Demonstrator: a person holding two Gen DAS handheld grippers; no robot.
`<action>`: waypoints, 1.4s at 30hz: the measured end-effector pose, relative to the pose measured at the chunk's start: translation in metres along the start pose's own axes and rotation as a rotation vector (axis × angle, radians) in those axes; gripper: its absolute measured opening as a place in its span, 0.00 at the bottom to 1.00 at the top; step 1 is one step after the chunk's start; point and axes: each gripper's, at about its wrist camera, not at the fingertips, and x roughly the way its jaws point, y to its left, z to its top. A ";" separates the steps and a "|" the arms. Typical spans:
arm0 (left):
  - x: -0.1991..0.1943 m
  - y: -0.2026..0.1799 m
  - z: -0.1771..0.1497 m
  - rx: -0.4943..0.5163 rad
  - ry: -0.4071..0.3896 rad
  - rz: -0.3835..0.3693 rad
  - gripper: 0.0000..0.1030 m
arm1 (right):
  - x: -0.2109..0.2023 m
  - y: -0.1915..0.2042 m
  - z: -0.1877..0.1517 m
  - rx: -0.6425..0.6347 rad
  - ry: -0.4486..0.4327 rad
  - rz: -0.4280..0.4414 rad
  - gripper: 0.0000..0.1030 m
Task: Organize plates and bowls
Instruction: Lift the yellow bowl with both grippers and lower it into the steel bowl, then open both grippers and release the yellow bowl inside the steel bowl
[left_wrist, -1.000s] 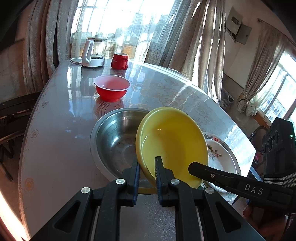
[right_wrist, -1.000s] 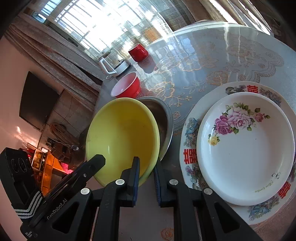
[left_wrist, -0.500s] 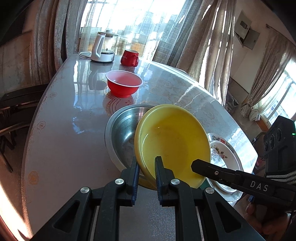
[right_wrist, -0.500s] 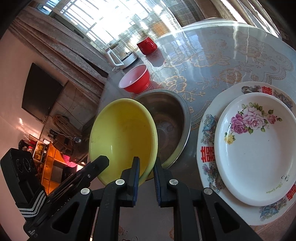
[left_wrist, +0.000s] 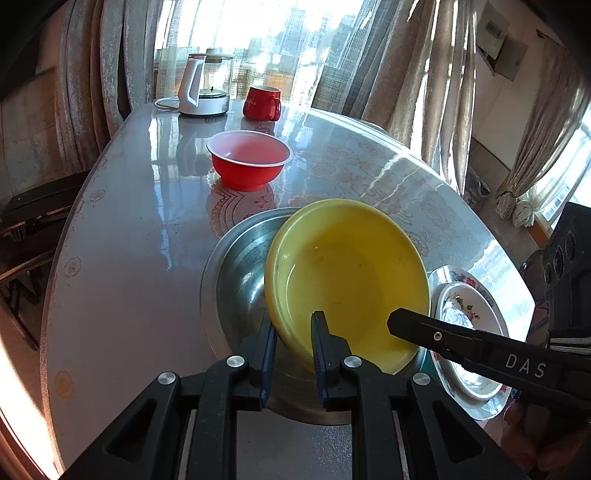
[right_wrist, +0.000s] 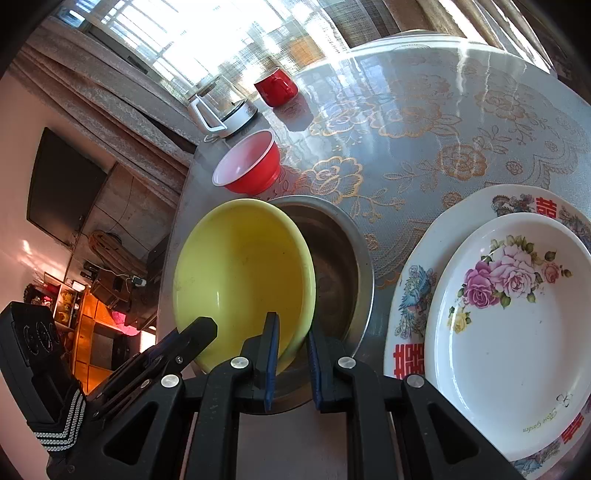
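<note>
A yellow bowl (left_wrist: 347, 273) (right_wrist: 243, 273) hangs tilted inside a larger steel bowl (left_wrist: 240, 280) (right_wrist: 336, 266) on the table. My left gripper (left_wrist: 291, 328) pinches its near left rim; the jaws are opening slightly, with the rim still between the pads. On the bowl's opposite near rim my right gripper (right_wrist: 291, 332) is shut. A red bowl (left_wrist: 247, 162) (right_wrist: 251, 166) stands farther back. To the right, a small flowered plate (right_wrist: 509, 332) lies on a bigger patterned plate (right_wrist: 410, 295).
A glass kettle (left_wrist: 203, 88) and a red mug (left_wrist: 262, 103) stand at the table's far edge by the curtains. The round table (left_wrist: 129, 258) carries a glossy patterned cover. Dark chairs stand off its left side.
Both grippers have carried the yellow bowl a little leftward and down, so it sits deeper over the steel bowl. The left jaws stand slightly wider.
</note>
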 end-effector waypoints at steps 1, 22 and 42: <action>0.002 0.001 -0.001 -0.001 0.006 0.004 0.17 | 0.002 0.000 0.000 0.001 0.005 -0.004 0.15; 0.015 0.003 0.001 0.030 0.017 0.066 0.19 | 0.018 0.008 0.007 -0.002 0.070 -0.057 0.24; 0.027 -0.002 0.007 0.045 0.048 0.115 0.22 | 0.006 0.011 0.011 -0.023 0.002 -0.123 0.34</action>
